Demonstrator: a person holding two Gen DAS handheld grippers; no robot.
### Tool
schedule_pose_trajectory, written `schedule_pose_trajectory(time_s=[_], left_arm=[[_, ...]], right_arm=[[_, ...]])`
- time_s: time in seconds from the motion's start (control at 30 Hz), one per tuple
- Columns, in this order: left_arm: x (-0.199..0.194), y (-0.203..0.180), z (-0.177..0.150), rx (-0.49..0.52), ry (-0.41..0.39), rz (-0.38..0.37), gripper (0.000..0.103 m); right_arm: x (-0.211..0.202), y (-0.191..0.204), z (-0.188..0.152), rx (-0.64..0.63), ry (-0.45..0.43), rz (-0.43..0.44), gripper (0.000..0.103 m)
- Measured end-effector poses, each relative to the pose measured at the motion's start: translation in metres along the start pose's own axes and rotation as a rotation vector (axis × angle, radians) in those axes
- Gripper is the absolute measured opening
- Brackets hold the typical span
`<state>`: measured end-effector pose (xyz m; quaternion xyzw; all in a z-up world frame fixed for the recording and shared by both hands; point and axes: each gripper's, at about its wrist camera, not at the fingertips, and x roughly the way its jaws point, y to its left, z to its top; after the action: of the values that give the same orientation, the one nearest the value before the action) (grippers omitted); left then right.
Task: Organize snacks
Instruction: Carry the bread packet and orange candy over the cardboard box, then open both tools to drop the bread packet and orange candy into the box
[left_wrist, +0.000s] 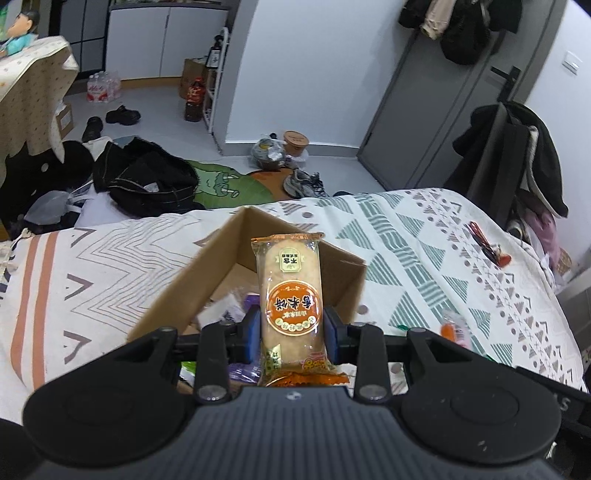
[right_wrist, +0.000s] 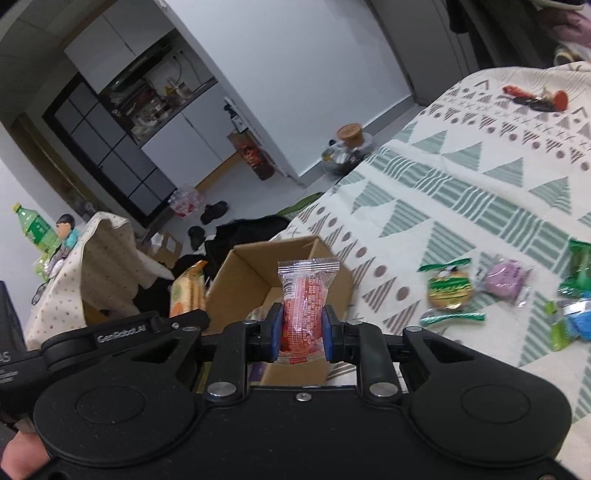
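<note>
Left gripper (left_wrist: 291, 334): fingers pinched an orange-wrapped rice cracker packet (left_wrist: 290, 295) bearing Chinese characters, upright above the open brown cardboard box (left_wrist: 177, 291) on the patterned bed (left_wrist: 424, 240). Right gripper (right_wrist: 302, 328), marked "GenRobot.AI", pinched a clear red-printed snack packet (right_wrist: 304, 302); loose snacks (right_wrist: 450, 288) lay at 3 o'clock.

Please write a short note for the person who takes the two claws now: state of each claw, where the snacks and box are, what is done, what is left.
Left claw: shut on an orange rice cracker pack, held upright above the cardboard box.
Right claw: shut on a red snack packet, also over the box.
Box: stands open on the patterned bed cover, with a few snacks already inside.
Done: some snacks boxed, two more picked up.
Left: release both packs into the box, then collect the green cookie pack, purple snack and the others lying to the right.
</note>
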<state>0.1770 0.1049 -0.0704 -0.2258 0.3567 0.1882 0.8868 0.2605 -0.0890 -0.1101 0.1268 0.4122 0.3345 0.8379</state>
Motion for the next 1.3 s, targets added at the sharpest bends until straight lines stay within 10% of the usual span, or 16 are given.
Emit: schedule_pose_trajectory(time_s=[0.9, 1.3], left_arm=[[0.042, 0.058, 0.015, -0.136, 0.125, -0.015, 0.043], [0.037, 0.072, 0.037, -0.153, 0.130, -0.057, 0.083]], right_arm=[[0.055, 0.046, 0.018, 0.007, 0.054, -0.059, 0.023], [0.056, 0.074, 0.058, -0.032, 0.037, -0.073, 0.093]])
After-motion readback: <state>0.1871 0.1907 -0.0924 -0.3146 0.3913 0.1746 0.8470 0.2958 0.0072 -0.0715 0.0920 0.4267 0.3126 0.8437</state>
